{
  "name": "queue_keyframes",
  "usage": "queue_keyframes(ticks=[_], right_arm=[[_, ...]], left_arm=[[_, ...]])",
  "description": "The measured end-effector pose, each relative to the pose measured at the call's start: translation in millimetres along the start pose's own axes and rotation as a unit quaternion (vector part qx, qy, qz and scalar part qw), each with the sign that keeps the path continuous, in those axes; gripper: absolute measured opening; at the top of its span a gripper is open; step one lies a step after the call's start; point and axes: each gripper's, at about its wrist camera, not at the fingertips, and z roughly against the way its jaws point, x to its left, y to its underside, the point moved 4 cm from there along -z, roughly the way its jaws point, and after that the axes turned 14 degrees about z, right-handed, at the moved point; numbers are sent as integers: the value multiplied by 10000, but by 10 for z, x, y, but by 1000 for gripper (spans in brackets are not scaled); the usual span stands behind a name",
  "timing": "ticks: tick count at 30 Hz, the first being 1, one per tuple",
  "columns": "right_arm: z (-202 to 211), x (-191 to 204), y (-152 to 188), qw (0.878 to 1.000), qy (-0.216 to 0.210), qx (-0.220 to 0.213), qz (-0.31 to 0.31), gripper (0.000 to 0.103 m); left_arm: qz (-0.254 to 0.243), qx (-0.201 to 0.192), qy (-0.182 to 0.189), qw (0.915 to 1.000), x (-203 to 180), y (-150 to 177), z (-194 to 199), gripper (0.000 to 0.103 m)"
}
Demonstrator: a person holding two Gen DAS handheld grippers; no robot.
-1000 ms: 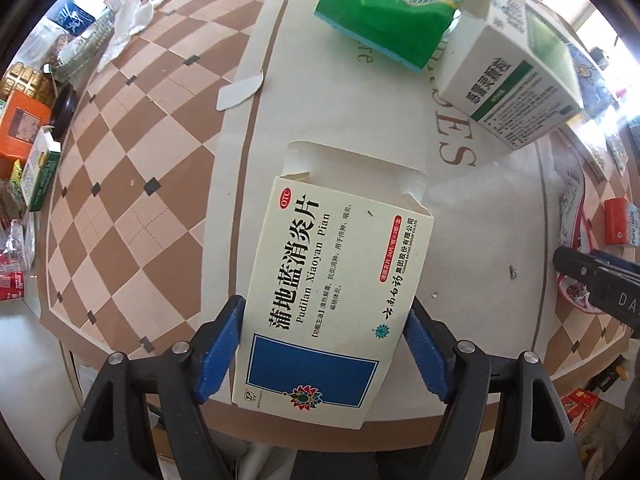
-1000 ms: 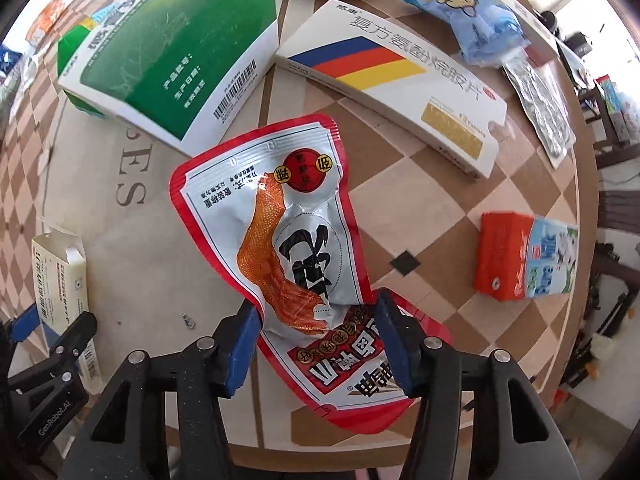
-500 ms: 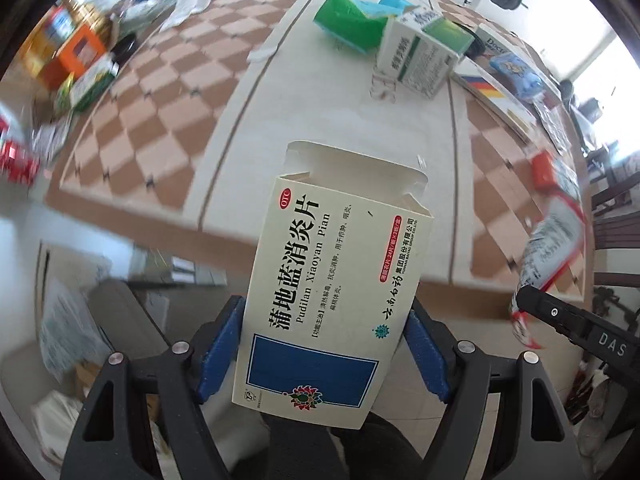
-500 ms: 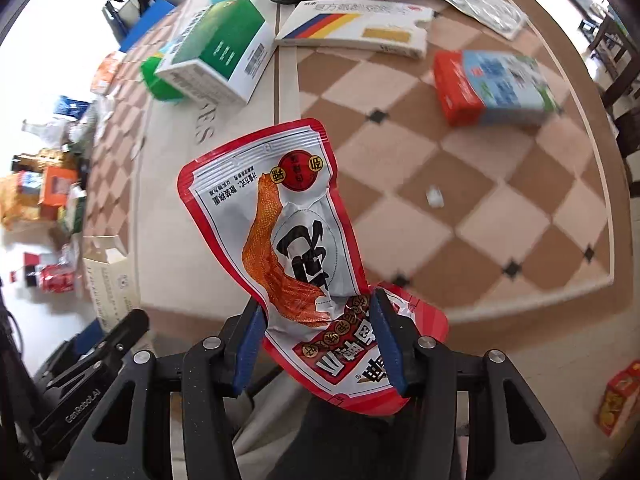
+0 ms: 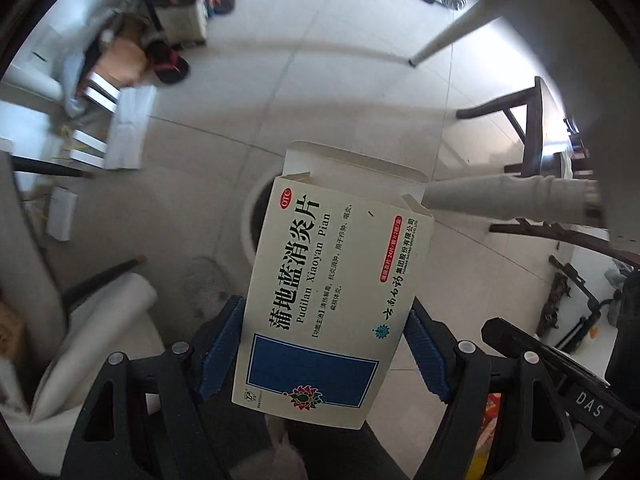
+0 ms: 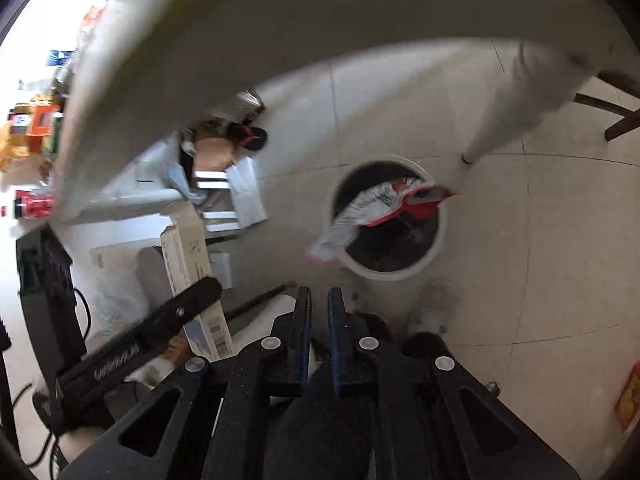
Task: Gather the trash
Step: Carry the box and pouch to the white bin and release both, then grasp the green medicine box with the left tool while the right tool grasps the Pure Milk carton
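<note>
Cardboard medicine box [image 5: 332,288] clamped in left gripper [image 5: 326,344], right gripper [image 6: 319,340] closed empty, crinkled foil wrapper [image 6: 376,208] over round bin [image 6: 438,240].

Pale tiled floor [image 5: 328,80], white table leg [image 5: 452,28], dark wooden chair [image 5: 532,128], flattened cardboard pile [image 5: 120,60] by wall

The medicine box [image 5: 332,288] hides most of the bin [image 5: 250,216].
</note>
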Motion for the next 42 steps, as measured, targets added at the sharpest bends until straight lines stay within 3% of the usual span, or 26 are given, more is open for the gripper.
queue_keyframes(ticks=[1, 3, 5, 8, 10, 12, 19, 27, 37, 42], right_arm=[[-112, -116, 21, 9998, 178, 19, -34, 29], [-362, -270, -15, 9989, 449, 110, -75, 48], [-528, -499, 22, 9969, 740, 237, -121, 51], [-728, -789, -6, 9928, 1120, 397, -130, 73], [-835, -905, -115, 9898, 1343, 474, -81, 93], [-887, -1030, -154, 9872, 1513, 508, -23, 98], [-1169, -988, -371, 9811, 1800, 681, 195, 102], [-983, -611, -386, 9803, 1833, 641, 372, 102], [92, -80, -111, 9874, 1502, 368, 328, 102], [799, 270, -84, 9934, 1115, 112, 246, 102]], left_arm=[[32, 130, 17, 9999, 27, -32, -164, 77], [157, 353, -53, 9992, 59, -90, -480, 77], [217, 475, -170, 9985, 89, -101, -692, 81], [229, 608, -222, 9976, 59, -119, -895, 99], [166, 574, -328, 9977, 53, -151, -975, 100], [124, 507, -475, 9975, 37, -140, -972, 100], [-82, 159, -1083, 9940, 136, -135, -724, 100], [-427, -111, -1478, 9880, 112, -93, -196, 100], [-792, -114, -1516, 9852, -80, 278, 880, 100], [-1088, -423, -1440, 9827, -252, 340, 1532, 100]])
